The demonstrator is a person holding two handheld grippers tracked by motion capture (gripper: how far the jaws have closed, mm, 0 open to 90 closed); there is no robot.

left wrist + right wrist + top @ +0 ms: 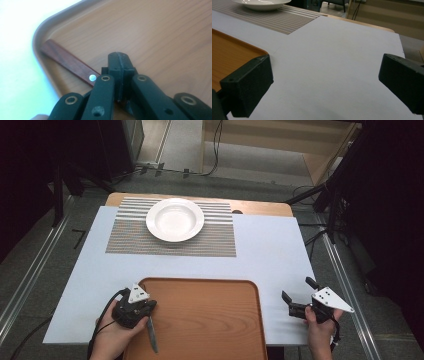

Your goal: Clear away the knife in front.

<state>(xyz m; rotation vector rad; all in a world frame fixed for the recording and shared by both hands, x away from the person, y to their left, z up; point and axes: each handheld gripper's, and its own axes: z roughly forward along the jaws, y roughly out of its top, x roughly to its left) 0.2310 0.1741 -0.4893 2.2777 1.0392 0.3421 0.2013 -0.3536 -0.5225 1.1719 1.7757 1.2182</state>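
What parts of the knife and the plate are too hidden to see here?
- Knife: in the high view the left gripper covers its handle end; in the left gripper view the closed jaws hide the part between them, and the blade is out of frame.
- White plate: in the right gripper view the top edge cuts it off.
- Tray: its near edge runs off the bottom of the high view.

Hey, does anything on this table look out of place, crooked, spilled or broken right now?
Nothing looks spilled or broken. The white plate sits empty on the striped placemat, slightly left of its middle. The knife lies in the wooden tray by its left rim, where the left gripper is shut on it. The right gripper is open, empty.
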